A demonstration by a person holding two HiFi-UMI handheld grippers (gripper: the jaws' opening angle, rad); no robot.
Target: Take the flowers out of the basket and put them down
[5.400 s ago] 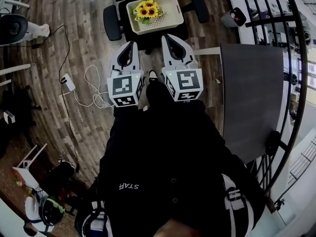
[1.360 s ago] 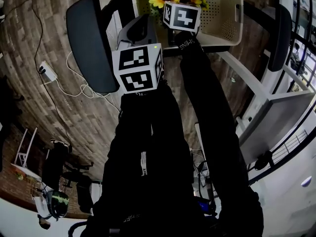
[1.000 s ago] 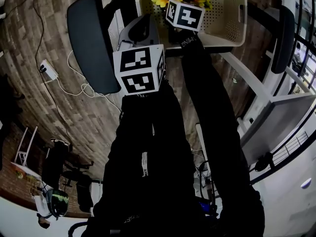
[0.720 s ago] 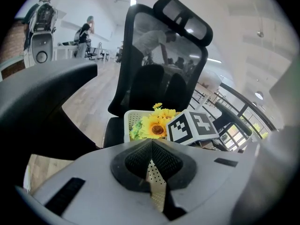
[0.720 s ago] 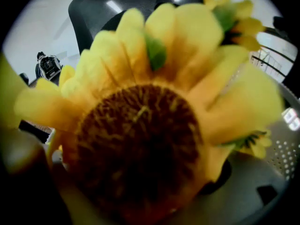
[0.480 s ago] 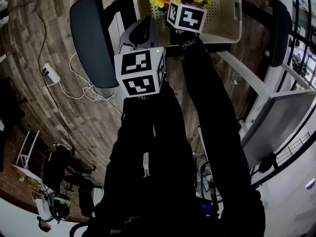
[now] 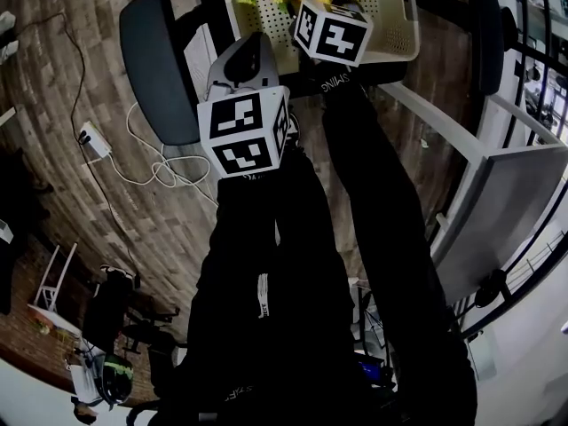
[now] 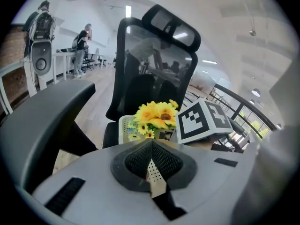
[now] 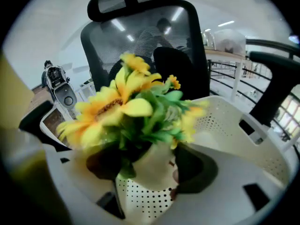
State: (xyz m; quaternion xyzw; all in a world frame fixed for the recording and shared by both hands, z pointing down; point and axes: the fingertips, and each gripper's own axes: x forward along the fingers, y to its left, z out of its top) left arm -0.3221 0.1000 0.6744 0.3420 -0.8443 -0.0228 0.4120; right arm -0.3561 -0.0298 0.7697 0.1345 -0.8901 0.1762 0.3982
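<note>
Head view shows 1 basket (image 7: 390, 25) on 1 chair (image 7: 158, 65), far rim cut off. 1 bunch of flowers (image 9: 126, 111), blurred, sits at the basket's left edge. Of 2 grippers, the right gripper (image 9: 150, 168), jaws just closing, grasps its pot; the left gripper (image 8: 151, 149) is clenched, empty.

Right gripper view: flowers (image 9: 126, 109) smeared with blur. Their base sits between the right tongs (image 9: 149, 170), jaws just been closing on it. Head view: flowers and basket (image 7: 390, 20) cut by top edge. Right tongs' tips hidden under own marker cube (image 7: 333, 32). Left gripper view: basket mostly behind left tongs (image 8: 151, 149).
</note>
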